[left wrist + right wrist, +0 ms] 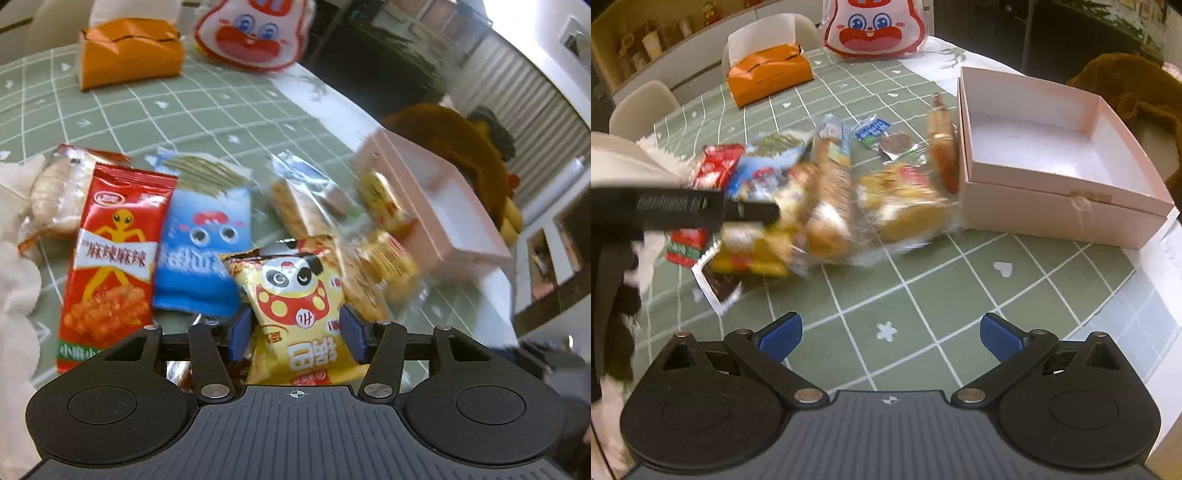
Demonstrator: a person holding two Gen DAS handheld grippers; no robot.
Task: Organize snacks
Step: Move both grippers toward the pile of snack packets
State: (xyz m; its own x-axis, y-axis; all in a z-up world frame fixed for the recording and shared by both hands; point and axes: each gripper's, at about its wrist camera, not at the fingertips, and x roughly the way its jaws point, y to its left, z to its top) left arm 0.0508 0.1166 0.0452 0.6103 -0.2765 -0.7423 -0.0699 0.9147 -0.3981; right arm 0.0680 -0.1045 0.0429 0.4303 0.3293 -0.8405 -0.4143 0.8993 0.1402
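My left gripper (295, 328) has the yellow panda snack pack (299, 295) between its blue pads (351, 332) w/ a gap each side – not clamped – amid the snack pile on the green cloth (923, 295), while my right gripper (890, 332) hangs wide open, empty, near the pink box (1052, 206).

One pink box (1052, 206), open-topped. One orange tissue pack (768, 79). One big rabbit-face bag (875, 29). One red snack packet (110, 254), one blue packet (203, 251), one yellow panda packet (299, 306), and several clear-wrapped biscuit packs (901, 199) (too blurred to count exactly). Two grippers (890, 336).
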